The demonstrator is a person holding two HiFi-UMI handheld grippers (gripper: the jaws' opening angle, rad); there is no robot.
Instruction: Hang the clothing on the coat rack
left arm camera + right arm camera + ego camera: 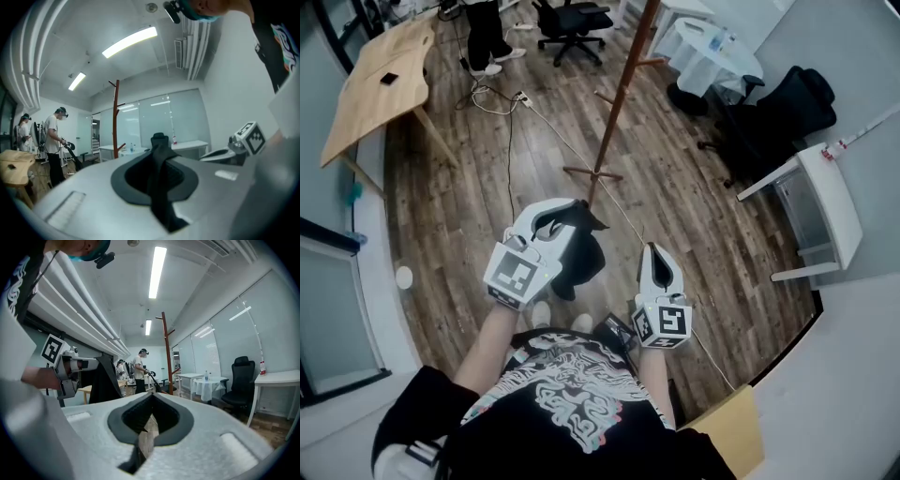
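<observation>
A black garment (581,261) hangs from my left gripper (565,216), which is shut on it. In the left gripper view a fold of the black garment (161,187) runs between the closed jaws of the left gripper (158,143). My right gripper (657,253) is held to its right, shut, with nothing in it; in its own view the right gripper (152,401) shows only floor through the slit. The brown wooden coat rack (623,89) stands ahead on the wood floor, bare, also seen as the coat rack (116,117) and coat rack (166,352).
A wooden table (380,84) stands at the far left, a round white-clothed table (708,52) and black office chairs (778,117) at the far right. A white desk (825,202) is at the right. Cables (502,98) lie on the floor. Other people (56,140) stand at the back.
</observation>
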